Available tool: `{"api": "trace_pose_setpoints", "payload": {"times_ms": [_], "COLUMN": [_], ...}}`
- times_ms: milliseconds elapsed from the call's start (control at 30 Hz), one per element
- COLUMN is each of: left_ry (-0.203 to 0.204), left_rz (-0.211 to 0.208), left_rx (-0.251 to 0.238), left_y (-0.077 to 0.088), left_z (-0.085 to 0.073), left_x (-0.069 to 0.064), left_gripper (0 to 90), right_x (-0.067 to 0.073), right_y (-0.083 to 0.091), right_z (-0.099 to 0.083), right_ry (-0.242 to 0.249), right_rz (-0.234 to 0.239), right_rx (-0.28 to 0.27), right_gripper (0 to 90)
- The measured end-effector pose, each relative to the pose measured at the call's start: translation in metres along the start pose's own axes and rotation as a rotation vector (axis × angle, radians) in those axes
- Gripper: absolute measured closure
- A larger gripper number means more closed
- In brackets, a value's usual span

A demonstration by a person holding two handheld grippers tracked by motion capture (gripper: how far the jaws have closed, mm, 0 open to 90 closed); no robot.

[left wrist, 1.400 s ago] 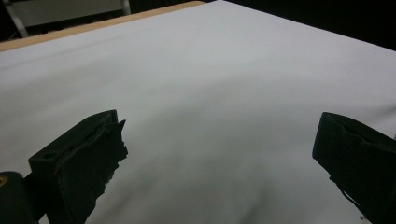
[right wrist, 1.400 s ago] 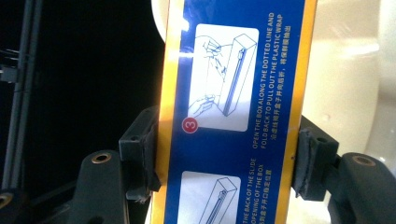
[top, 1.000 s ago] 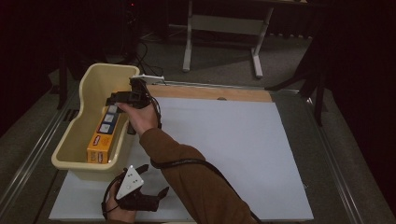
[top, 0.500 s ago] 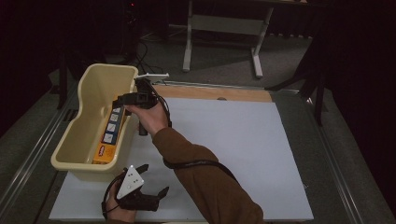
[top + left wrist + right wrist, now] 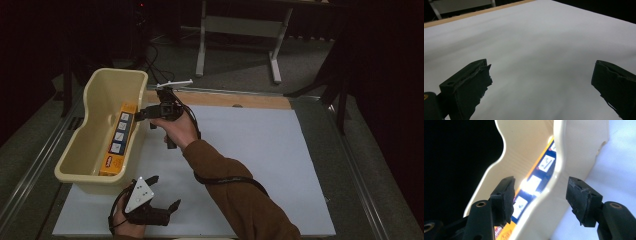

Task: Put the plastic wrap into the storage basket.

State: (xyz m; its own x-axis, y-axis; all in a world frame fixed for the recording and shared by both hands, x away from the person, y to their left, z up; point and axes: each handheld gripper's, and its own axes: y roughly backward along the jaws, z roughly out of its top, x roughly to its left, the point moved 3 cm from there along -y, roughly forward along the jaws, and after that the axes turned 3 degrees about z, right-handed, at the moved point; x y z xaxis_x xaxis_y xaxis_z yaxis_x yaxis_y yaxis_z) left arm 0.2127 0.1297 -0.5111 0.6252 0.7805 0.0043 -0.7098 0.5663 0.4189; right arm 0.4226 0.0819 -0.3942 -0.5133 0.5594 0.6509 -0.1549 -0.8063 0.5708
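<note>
Now, in the high view, the right gripper [image 5: 142, 114] sits left of centre, just at the right-hand rim of the cream tub [image 5: 82, 142], which fills the left part of the frame. Inside that tub the orange and blue box [image 5: 116, 141] leans on its long edge against the right-hand wall, running from the upper middle of the tub down to its lower right corner. From the right gripper view, the two black jaws stand apart with nothing pressed between them (they have just been opening a little); the tub's wall rises in the gap and the box [image 5: 534, 182] shows beyond it, untouched by either pad. The brown sleeve [image 5: 235, 190] runs from the bottom centre of the high view up to that hand.

Down at the lower left, the left gripper [image 5: 165, 192] rests on the white board [image 5: 280, 160], released, its jaws spread wide over bare surface.
</note>
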Motion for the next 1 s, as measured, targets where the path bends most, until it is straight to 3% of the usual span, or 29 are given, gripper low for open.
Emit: {"api": "trace_pose_setpoints", "payload": {"times_ms": [400, 900, 1000], "left_ry": [-0.003, -0.004, -0.004], "left_rz": [-0.005, 0.000, 0.001], "left_rx": [0.003, 0.007, 0.008], "left_y": [-0.001, -0.002, -0.002], "left_z": [0.001, 0.001, 0.001], "left_x": [-0.001, 0.000, 0.000], "left_gripper": [1.8, 1.8, 1.8], "right_x": [-0.021, -0.054, -0.055], "right_y": [0.036, 0.090, 0.092], "right_z": [-0.025, -0.063, -0.066], "right_ry": [0.149, 0.276, 0.286], "right_rz": [-0.059, -0.118, -0.123], "right_rx": [-0.007, -0.066, -0.067], "right_gripper": [36.9, 36.3, 36.3]}}
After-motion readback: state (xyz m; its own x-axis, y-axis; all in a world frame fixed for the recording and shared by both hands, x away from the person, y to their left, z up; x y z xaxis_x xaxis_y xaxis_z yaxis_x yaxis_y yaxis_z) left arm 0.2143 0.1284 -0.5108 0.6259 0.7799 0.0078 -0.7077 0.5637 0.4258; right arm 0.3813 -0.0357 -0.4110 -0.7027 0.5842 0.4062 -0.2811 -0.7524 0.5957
